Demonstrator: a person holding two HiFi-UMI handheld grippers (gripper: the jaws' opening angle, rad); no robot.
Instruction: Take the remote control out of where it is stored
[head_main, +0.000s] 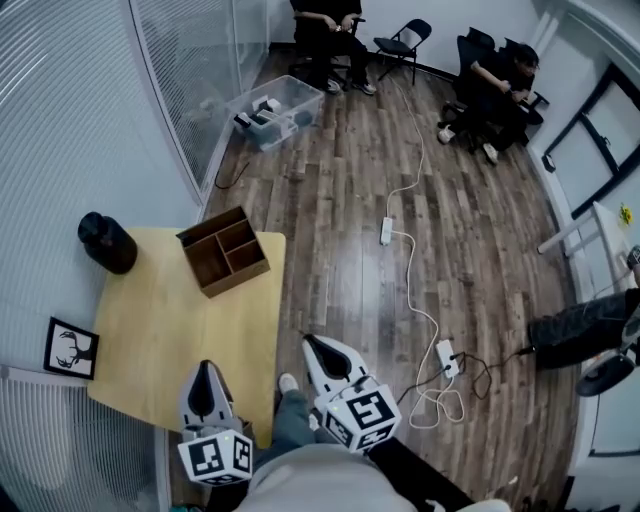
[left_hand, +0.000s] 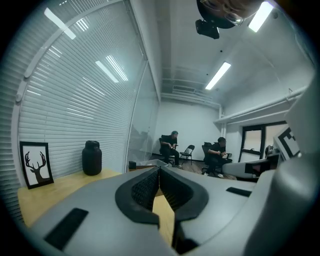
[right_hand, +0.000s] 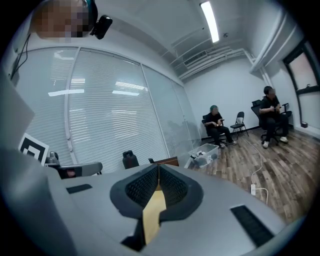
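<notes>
Head view shows no remote control that can be made out. The dark wooden box (head_main: 225, 250), square with partitioned compartments, sits at the upper right corner of the pale, smooth desk (head_main: 150, 330). A round black jar (head_main: 108, 243) stands at the desk's upper left and a framed deer print (head_main: 71, 348) lies at its left edge. The left gripper (head_main: 205, 368) hovers over the desk's lower edge and the right gripper (head_main: 310, 343) over the plank floor (head_main: 340, 200). Each gripper's ribbed black fingers (left_hand: 147, 187) are pressed together on nothing.

Bright ceiling strip lights (right_hand: 210, 22) glare on the floor (head_main: 470, 250), edges fisheye-bent (corners dark)
</notes>
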